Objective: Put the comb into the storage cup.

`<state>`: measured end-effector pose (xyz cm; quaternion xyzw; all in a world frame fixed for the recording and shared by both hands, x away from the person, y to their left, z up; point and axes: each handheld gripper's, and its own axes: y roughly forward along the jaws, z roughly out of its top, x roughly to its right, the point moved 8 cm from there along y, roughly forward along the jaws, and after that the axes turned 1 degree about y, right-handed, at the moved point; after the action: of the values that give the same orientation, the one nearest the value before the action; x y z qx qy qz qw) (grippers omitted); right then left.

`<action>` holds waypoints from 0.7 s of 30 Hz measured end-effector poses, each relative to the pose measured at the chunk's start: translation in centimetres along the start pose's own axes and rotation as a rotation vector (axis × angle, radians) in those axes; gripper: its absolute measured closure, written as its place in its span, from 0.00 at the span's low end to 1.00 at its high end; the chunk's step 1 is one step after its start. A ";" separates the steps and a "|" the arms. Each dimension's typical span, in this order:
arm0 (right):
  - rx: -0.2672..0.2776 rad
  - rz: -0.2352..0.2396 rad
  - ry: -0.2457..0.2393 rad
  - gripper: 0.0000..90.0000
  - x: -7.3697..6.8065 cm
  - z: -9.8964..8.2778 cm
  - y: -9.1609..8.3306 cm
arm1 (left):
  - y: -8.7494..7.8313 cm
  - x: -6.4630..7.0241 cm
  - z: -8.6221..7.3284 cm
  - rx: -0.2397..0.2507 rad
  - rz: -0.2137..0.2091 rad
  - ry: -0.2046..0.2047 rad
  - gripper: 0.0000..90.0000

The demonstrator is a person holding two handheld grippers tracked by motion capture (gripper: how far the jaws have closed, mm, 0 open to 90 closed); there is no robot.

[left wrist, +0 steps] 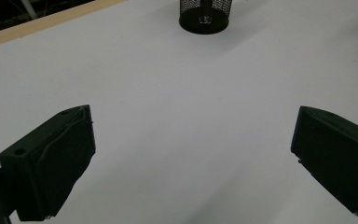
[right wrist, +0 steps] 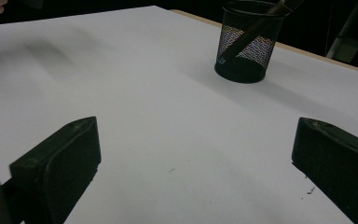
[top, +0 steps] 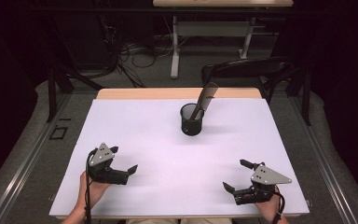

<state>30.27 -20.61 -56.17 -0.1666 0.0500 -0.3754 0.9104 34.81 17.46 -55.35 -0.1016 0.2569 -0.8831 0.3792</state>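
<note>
Standing: black mesh cup (top: 192, 120), dark comb (top: 204, 98) leaning inside | left claw (top: 123, 160), right claw (top: 237, 175): wide apart, empty

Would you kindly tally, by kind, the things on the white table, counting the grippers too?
Mesh cup: 1
Comb standing tilted in the cup: 1
Grippers, left gripper and right gripper, jaws apart: 2
Total: 4

One mesh cup (top: 192, 122) — one comb (top: 204, 99) in it — and two grippers on one table (top: 135, 121).
</note>
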 end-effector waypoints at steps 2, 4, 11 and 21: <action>0.000 0.000 -0.004 0.01 0.0 0.0 0.0 | -0.1 0.2 -0.2 -0.003 -0.002 -0.001 0.00; 0.000 -0.001 -0.004 0.01 0.0 0.0 0.0 | -0.2 0.4 -0.4 -0.004 -0.003 0.000 0.00; 0.002 -0.002 -0.003 0.01 0.0 0.0 0.0 | -0.5 0.8 -1.2 -0.007 -0.001 -0.009 0.00; -0.002 -0.004 -0.003 0.00 0.0 0.0 0.0 | -0.9 1.2 -2.0 0.005 0.006 -0.015 0.00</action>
<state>30.23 -20.63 -56.17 -0.1681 0.0487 -0.3769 0.9096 32.66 17.85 -56.55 -0.1063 0.2519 -0.8819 0.3839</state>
